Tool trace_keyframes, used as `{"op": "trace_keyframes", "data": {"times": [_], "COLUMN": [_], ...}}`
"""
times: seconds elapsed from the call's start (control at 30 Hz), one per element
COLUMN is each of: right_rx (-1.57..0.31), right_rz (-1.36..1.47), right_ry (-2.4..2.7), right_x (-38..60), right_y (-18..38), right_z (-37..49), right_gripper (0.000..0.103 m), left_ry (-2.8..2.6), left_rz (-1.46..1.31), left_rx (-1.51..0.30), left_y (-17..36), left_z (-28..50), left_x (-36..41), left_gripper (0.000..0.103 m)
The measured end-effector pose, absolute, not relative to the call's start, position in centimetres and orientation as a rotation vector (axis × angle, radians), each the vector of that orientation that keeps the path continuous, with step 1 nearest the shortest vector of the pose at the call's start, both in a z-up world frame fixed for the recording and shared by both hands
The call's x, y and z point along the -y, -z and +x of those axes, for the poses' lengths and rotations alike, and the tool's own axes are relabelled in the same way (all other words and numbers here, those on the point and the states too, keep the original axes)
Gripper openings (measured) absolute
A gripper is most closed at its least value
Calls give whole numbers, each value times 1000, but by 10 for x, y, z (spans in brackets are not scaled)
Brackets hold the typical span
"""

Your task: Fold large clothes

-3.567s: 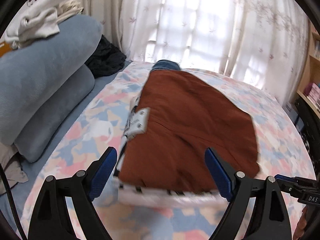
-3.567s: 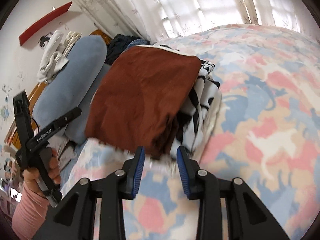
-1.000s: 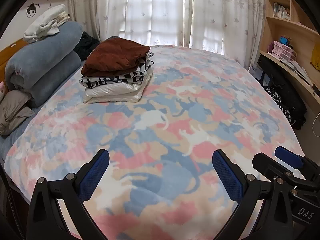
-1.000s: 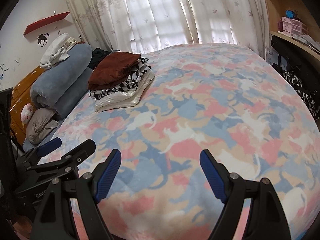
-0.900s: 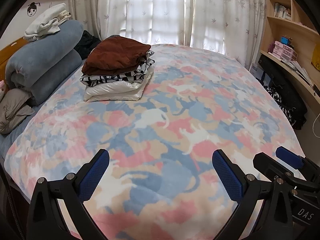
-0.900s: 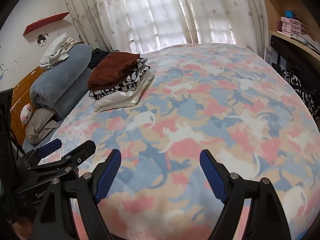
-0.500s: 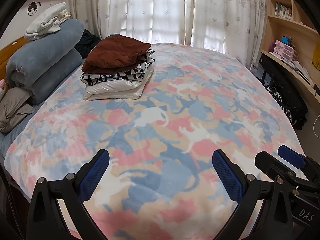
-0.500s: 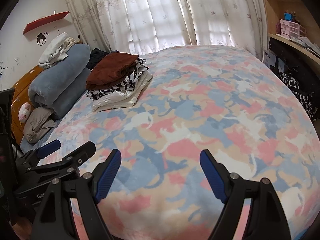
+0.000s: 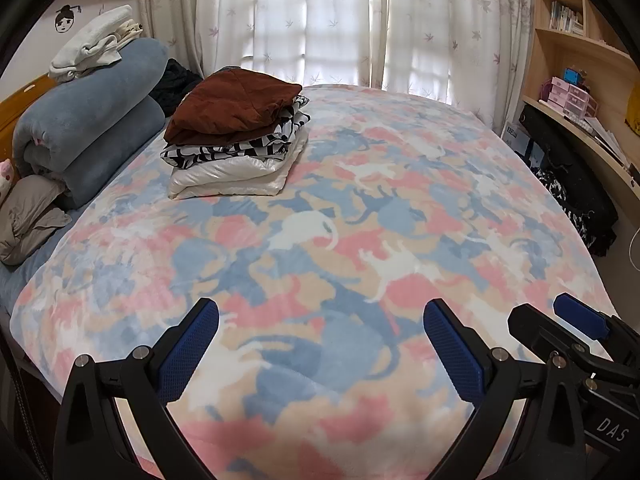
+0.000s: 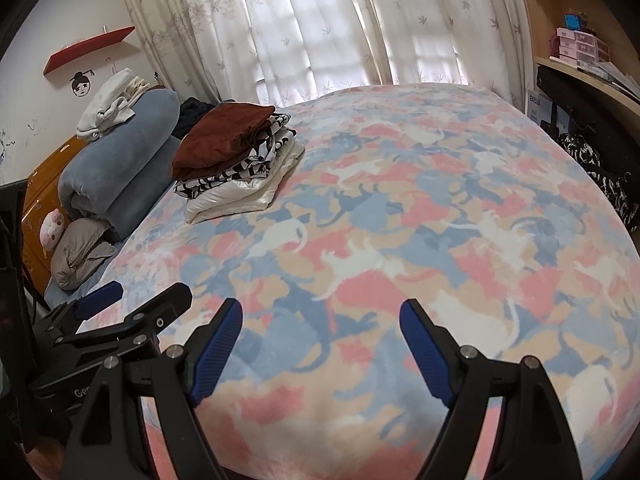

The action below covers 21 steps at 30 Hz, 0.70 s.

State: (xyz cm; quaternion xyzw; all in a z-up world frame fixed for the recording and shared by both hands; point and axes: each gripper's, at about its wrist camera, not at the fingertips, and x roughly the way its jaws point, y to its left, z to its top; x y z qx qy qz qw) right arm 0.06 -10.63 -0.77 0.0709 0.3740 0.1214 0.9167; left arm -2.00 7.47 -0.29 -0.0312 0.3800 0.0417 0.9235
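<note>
The left gripper (image 9: 320, 344) and right gripper (image 10: 320, 344) are both wide apart, grasping nothing. The stack of folded clothes (image 9: 236, 140) sits far ahead of the fingers, to their left, on the blanket (image 9: 360, 240).

**Wide open bed, clutter only at the far left and the right edge**

The bed (image 9: 360, 208) lies bare across its near and middle stretch, free for passage in front of both grippers. At the far left corner the stack of folded clothes (image 9: 236, 140) rises from the cover. Just left of it the rolled blue blankets (image 9: 92, 128) and a grey pillow (image 9: 32, 216) wall off the headboard side. Along the right edge the wooden shelf unit (image 9: 576, 92) and dark bags (image 9: 572, 184) below it narrow the gap. The curtains (image 9: 340, 20) close the far end.
</note>
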Motion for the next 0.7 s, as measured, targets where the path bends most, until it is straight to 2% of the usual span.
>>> {"op": "trace_keyframes", "data": {"times": [0.7], "right_rx": [-769], "right_rz": [146], "right_ry": [-251], "right_x": [108], "right_y": [9], "right_z": [1], "right_gripper": [81], "left_ry": [-88], "left_rz": [-58], "left_rx": [-765], "left_y": [4], "left_z": [-23], "left_x": [-77], "left_gripper": [98]}}
